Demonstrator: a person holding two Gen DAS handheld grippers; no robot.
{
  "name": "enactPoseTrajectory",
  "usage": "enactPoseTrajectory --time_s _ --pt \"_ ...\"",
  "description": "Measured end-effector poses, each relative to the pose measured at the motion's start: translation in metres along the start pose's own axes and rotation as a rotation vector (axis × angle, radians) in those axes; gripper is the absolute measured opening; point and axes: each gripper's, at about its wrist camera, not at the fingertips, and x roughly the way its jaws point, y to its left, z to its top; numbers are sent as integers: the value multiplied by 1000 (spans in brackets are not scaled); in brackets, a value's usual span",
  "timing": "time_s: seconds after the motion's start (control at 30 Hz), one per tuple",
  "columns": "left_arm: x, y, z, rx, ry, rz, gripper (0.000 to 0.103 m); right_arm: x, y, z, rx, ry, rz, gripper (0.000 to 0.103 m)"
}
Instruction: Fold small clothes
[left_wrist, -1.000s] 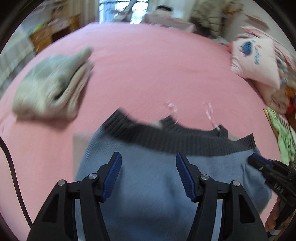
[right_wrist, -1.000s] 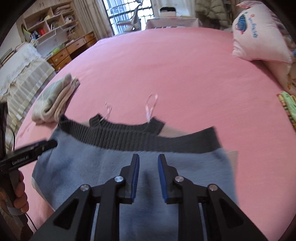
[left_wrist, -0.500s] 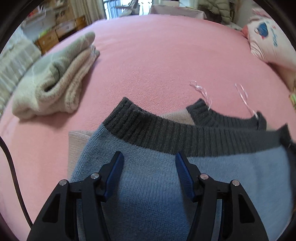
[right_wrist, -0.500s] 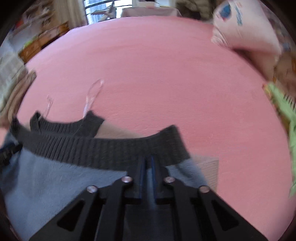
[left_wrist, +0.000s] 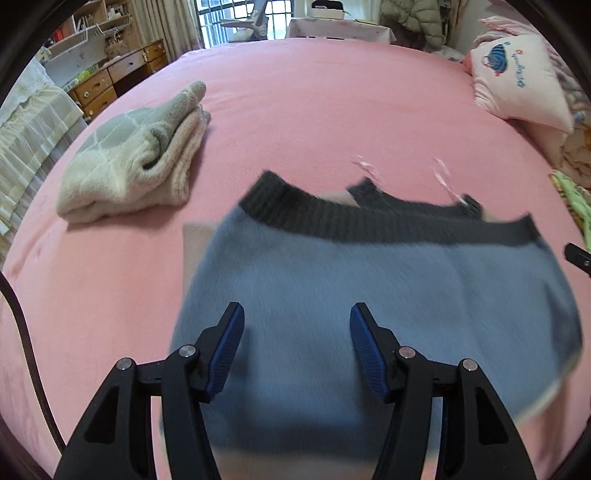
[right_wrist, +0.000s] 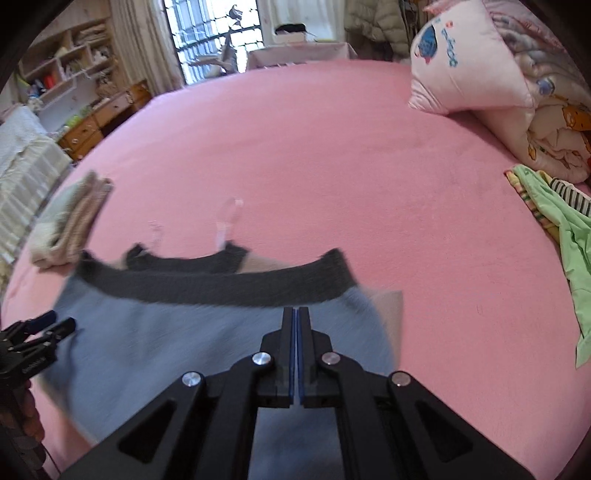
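The left hand-held gripper (left_wrist: 297, 338) hangs low over the blue sweater (left_wrist: 388, 295), its blue pads spread wide with nothing between them. It looks released, and I judge it is placed to press or steady the near half of the garment, not to pinch it.

The right hand-held gripper (right_wrist: 296, 332) has its jaws pressed together, pads meeting just ahead of the lens. The sweater's blue knit sits directly beneath and in front of its tips, but whether any cloth is caught between those pads I cannot tell; no fabric shows in the seam.

The sweater itself lies spread across the pink bed (left_wrist: 332, 103), right in front of both tools, its dark ribbed hem (right_wrist: 221, 286) turned to the far side and a beige underlayer (right_wrist: 388, 306) peeking out at the right edge. That reads as a bottom-to-top fold partly made, with the hem resting near the dark collar. Two thin pink ribbons (right_wrist: 225, 221) trail on the bed just beyond the collar.

Ahead and to the left of the left tool sits a folded cream-and-grey garment (left_wrist: 136, 155), well apart from the sweater. It looks like the finished pile. Off to the right of the right tool, a green garment (right_wrist: 554, 221) lies crumpled near a pink pillow (right_wrist: 469, 74), probably waiting its turn.
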Motion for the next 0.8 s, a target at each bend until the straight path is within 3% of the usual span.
enactPoseTrajectory --time_s 0.23,0.4,0.53,0.63,0.8 --pt "-17 -22 -45 -3 5 -81 58 -32 74 -47 -51 -5 175 0" --pt "-8 -22 -72 0 13 -47 60 -11 106 -84 -99 42 177 0" --pt "-3 -9 -76 -2 27 -76 61 12 80 -105 -62 100 118 0" --pt "2 4 -77 -19 26 -117 60 6 35 -113 31 88 133 0" --pt "-2 20 -82 -36 20 -152 54 -11 -19 -118 89 56 28 0"
